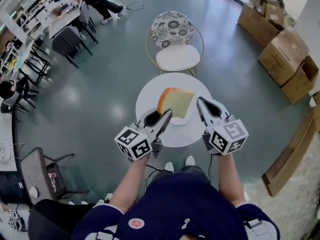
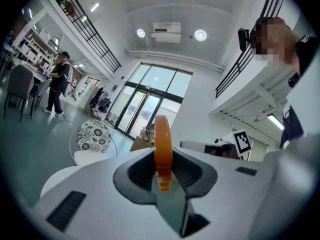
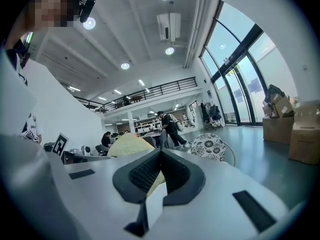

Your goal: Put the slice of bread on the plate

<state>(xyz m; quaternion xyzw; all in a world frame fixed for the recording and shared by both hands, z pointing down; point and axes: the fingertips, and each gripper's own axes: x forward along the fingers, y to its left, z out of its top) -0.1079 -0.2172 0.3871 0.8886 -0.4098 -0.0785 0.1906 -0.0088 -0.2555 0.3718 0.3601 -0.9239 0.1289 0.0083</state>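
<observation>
Bread (image 1: 176, 103): one slice, orange crust and pale crumb, held in the air over the plate (image 1: 183, 122), clear of it, with its face tilted toward the head camera. Left tool (image 1: 164, 115): jaws narrow and clamped on the crust at the slice's left edge; in the left gripper view the slice stands edge-on and upright between the pads. Right tool (image 1: 201, 104): jaws drawn together with nothing between them, tip just beside the slice's right corner; whether it touches cannot be told. Plate: small, white, at the middle of the bench (image 1: 150, 91). Bench: round, white. Chair (image 1: 172, 31): flower-patterned back, white seat, just beyond the bench. Boxes (image 1: 282, 49): brown cardboard, on the floor (image 1: 100, 84) at far right, well apart from the bench.
</observation>
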